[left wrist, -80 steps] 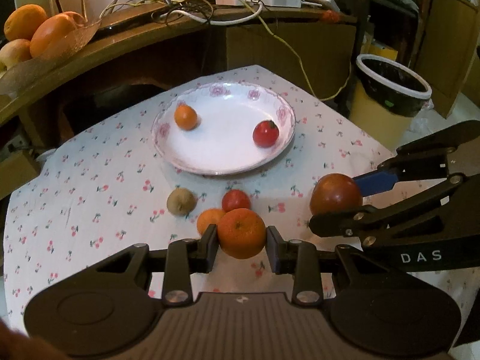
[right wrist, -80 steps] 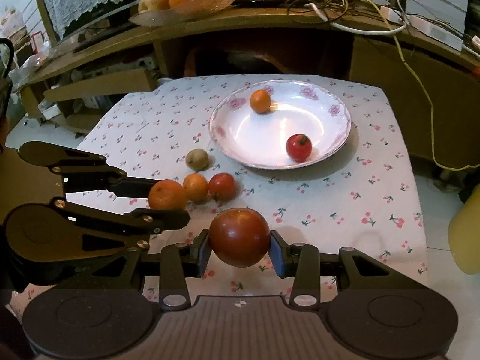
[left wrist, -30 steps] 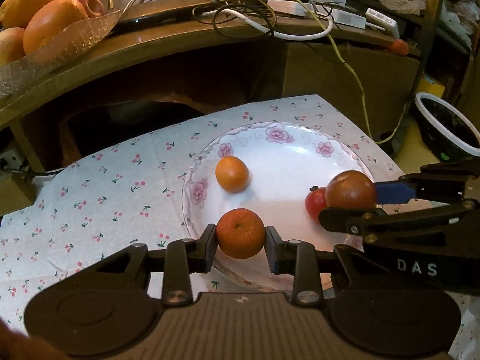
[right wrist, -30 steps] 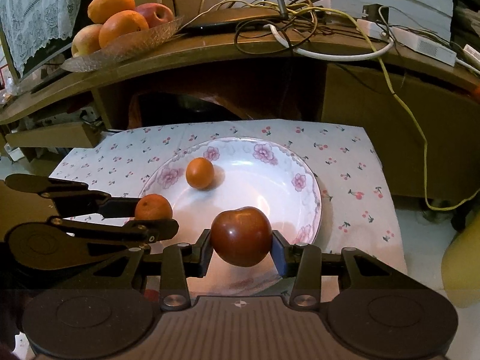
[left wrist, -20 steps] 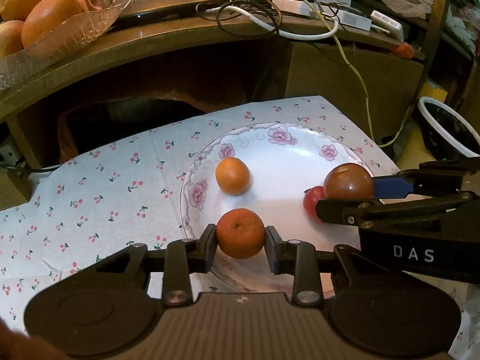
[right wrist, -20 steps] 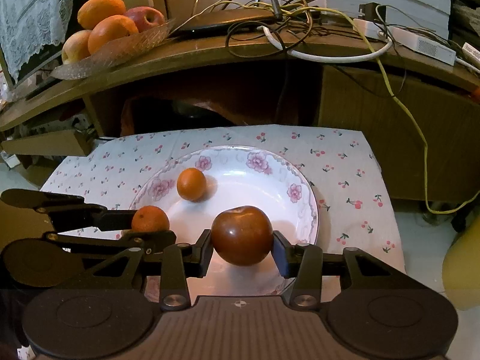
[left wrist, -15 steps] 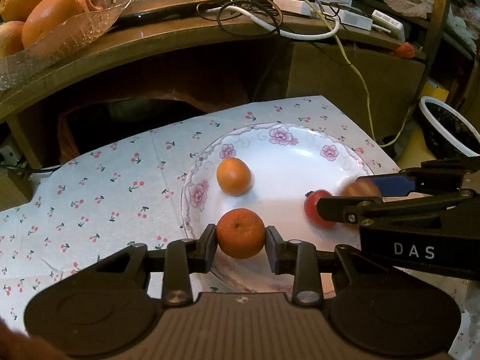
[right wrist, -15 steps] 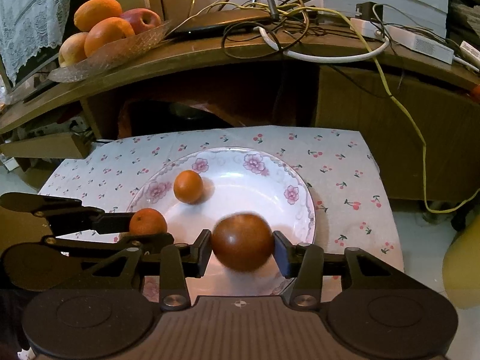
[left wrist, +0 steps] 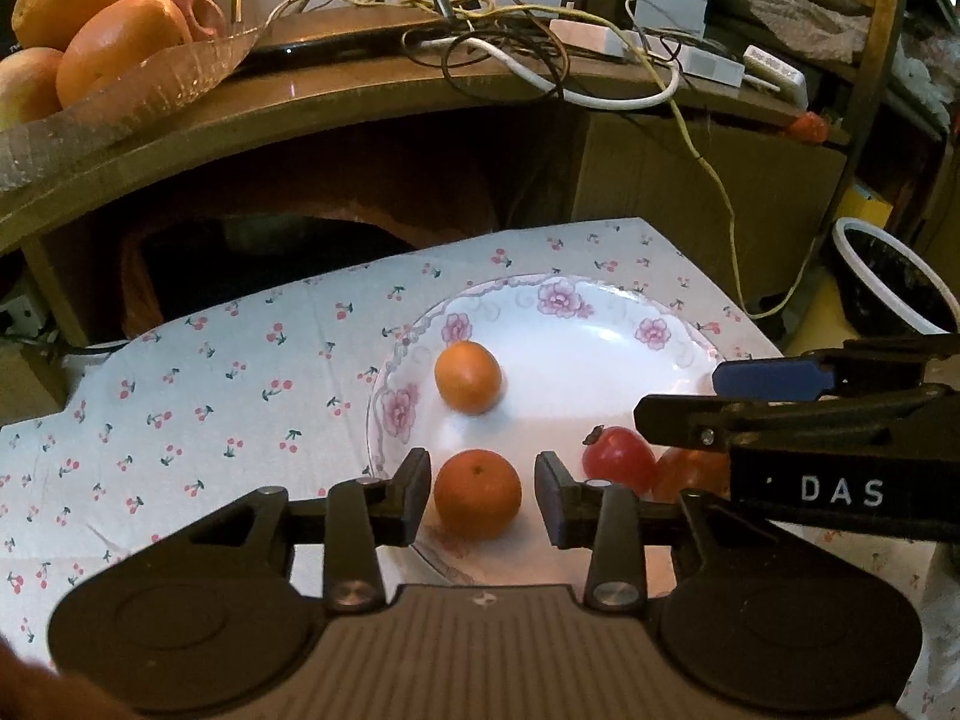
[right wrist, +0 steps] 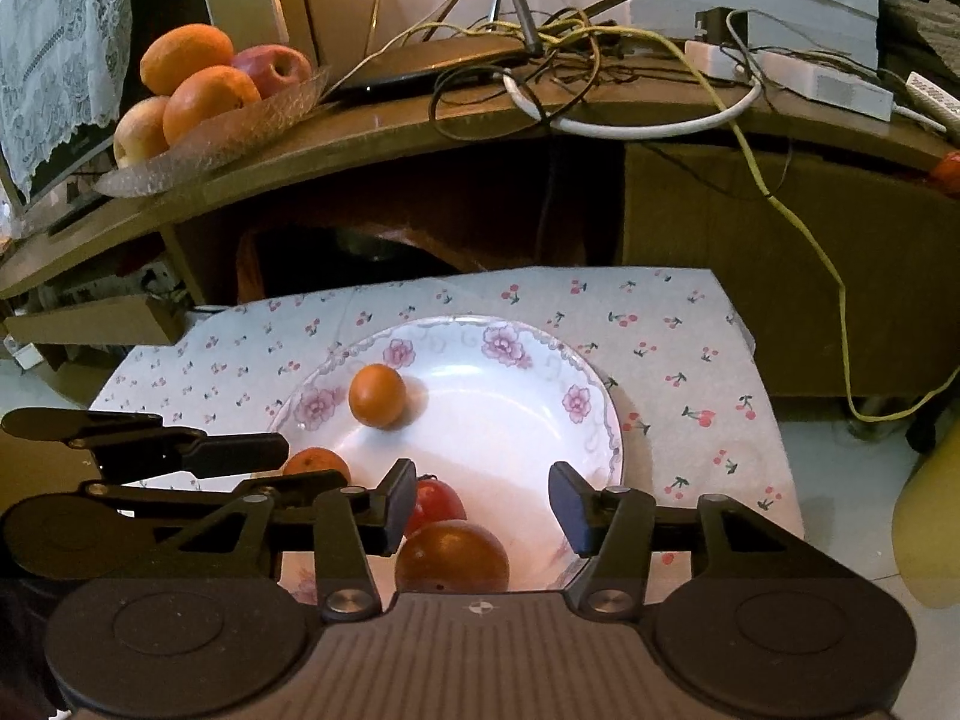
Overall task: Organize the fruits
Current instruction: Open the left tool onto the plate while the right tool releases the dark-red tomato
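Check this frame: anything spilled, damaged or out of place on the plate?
Nothing stands out. Four intact fruits sit in the plate; both the left gripper and right gripper are open, clear of the fruit.

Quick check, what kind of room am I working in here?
Likely a lived-in home room, not a lab: a cherry-print tablecloth under a floral plate, a fruit bowl on a wooden desk tangled with cables.

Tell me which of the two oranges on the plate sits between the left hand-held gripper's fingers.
The near orange, by the plate's front rim. It lies between the open left hand-held gripper fingers, untouched; the other orange sits farther back near the pink flowers.
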Demonstrator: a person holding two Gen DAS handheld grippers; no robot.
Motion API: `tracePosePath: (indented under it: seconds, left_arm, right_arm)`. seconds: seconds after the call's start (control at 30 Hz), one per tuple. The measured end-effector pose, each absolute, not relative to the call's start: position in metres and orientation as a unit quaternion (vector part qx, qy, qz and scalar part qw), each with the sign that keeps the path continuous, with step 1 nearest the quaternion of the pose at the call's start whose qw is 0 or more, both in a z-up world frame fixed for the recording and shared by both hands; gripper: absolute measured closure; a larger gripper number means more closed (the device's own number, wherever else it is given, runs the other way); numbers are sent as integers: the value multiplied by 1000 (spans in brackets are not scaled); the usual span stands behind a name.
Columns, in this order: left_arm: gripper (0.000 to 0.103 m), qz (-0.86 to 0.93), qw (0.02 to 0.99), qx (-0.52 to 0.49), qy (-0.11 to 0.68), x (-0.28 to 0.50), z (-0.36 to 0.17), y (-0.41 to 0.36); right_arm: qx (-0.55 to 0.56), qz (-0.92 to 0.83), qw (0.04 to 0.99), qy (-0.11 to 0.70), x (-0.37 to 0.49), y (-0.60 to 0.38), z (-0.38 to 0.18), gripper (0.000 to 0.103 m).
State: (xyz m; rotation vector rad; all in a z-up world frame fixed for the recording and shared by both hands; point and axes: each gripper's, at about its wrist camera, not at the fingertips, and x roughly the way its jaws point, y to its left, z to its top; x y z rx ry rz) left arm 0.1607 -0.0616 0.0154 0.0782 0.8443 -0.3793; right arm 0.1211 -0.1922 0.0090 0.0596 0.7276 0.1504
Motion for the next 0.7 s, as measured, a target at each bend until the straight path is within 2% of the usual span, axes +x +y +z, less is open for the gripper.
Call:
tracePosePath:
  seconds: [0.7]
  left_arm:
    - [58,-172,903,30,392,146,36,-45]
  right_arm:
    - [30,59,942,330,102,-202,25,47]
